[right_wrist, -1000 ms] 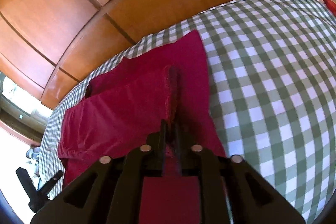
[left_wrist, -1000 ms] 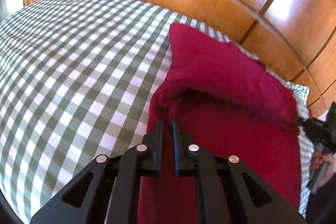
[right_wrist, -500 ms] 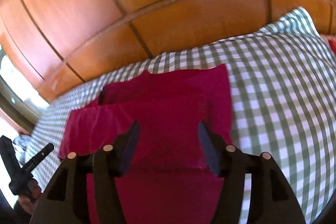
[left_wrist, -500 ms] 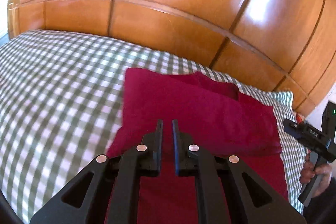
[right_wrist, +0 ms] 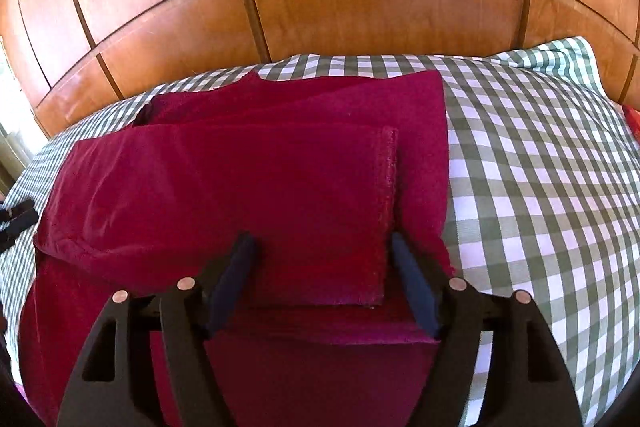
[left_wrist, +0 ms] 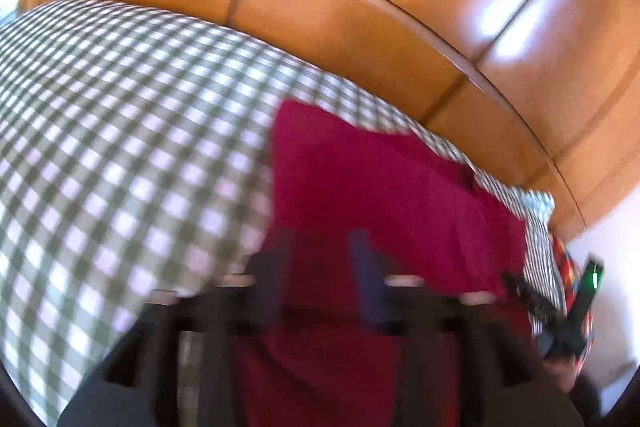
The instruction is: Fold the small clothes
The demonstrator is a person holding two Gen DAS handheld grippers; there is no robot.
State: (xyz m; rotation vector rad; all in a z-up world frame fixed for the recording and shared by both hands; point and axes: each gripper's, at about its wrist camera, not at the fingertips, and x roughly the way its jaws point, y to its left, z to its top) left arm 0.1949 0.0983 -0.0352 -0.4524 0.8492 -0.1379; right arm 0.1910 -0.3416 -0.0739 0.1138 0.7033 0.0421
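Right wrist: hemmed crimson cloth point(right_wrist: 240, 187) folded.

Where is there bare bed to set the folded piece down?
Free: checked sheet right of the red garment, out to the pillow, and the wide checked stretch seen in the left view. Crowded: garment's other side, where the sheet narrows to the edge. Both grippers have just opened, gripping nothing.
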